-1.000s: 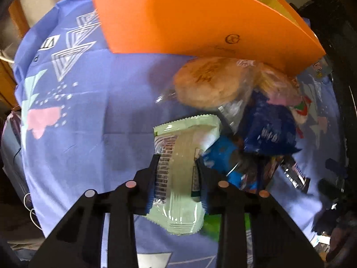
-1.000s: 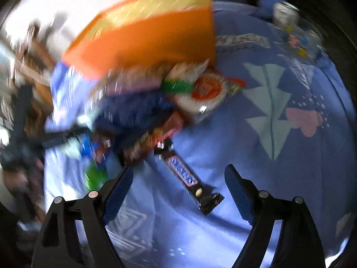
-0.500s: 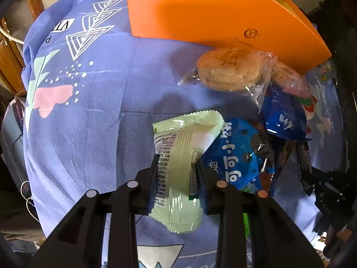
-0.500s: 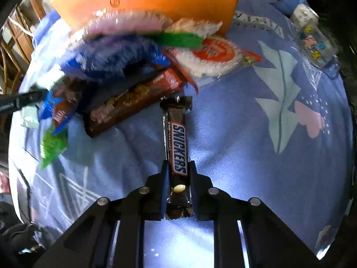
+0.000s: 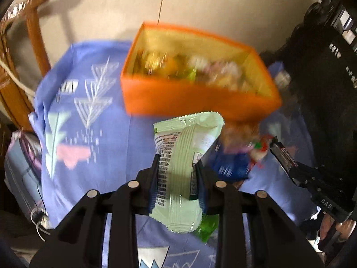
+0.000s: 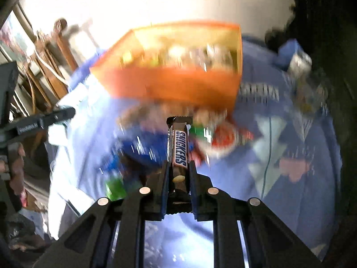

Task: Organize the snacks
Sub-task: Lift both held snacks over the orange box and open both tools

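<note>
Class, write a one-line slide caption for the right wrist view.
Right gripper clamps a Snickers bar before the orange snack box.

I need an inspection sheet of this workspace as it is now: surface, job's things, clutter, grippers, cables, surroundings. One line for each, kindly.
Surface: blue patterned cloth covers the table.
Job's things: orange box open, holding blurred snacks; loose snack pile in front of it.
Clutter: small blurred container at the far corner.
Grippers: left gripper shut on pale green packet; right gripper shut on Snickers bar.
Cables: white cord near the chair.
Surroundings: wooden chair, pale wall.
</note>
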{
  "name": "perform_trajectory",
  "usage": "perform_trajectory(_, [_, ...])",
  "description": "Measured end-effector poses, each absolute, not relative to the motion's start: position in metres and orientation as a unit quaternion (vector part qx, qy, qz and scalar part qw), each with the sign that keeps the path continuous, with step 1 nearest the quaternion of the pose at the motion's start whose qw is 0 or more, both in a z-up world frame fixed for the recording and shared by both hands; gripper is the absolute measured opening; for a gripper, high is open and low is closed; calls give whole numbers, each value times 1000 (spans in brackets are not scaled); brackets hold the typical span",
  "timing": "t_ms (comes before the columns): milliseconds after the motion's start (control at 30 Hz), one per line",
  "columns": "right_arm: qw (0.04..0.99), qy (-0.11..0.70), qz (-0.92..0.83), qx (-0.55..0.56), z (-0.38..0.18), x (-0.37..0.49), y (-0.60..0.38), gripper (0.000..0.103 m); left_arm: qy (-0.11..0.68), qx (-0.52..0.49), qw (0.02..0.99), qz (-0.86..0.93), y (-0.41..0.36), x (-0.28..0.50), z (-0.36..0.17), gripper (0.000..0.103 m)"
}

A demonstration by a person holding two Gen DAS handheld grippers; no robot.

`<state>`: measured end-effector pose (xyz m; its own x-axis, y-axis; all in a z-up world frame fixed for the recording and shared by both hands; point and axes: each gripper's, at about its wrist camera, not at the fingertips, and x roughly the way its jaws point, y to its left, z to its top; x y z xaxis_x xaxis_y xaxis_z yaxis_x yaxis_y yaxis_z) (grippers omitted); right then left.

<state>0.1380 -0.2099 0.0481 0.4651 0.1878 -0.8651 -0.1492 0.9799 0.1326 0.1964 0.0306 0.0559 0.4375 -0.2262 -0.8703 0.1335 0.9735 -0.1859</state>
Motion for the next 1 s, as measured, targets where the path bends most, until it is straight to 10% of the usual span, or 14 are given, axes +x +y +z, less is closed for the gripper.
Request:
perform_trajectory(433, [897, 426, 91, 73, 103, 265, -226, 17, 478, -36, 870, -117, 0, 326, 102, 29])
perform_trajectory(533, [898, 421, 85, 98, 99, 285, -230, 25, 475, -47, 873, -103, -5, 352, 93, 58])
perform_trajectory(600, [907, 400, 65, 118, 98, 289, -236, 61, 461, -40, 884, -66, -5, 354, 90, 93])
perform_trajectory(1000, [908, 411, 65, 60, 69, 241, -230, 71, 505, -17, 859, -81, -1, 306, 48, 93])
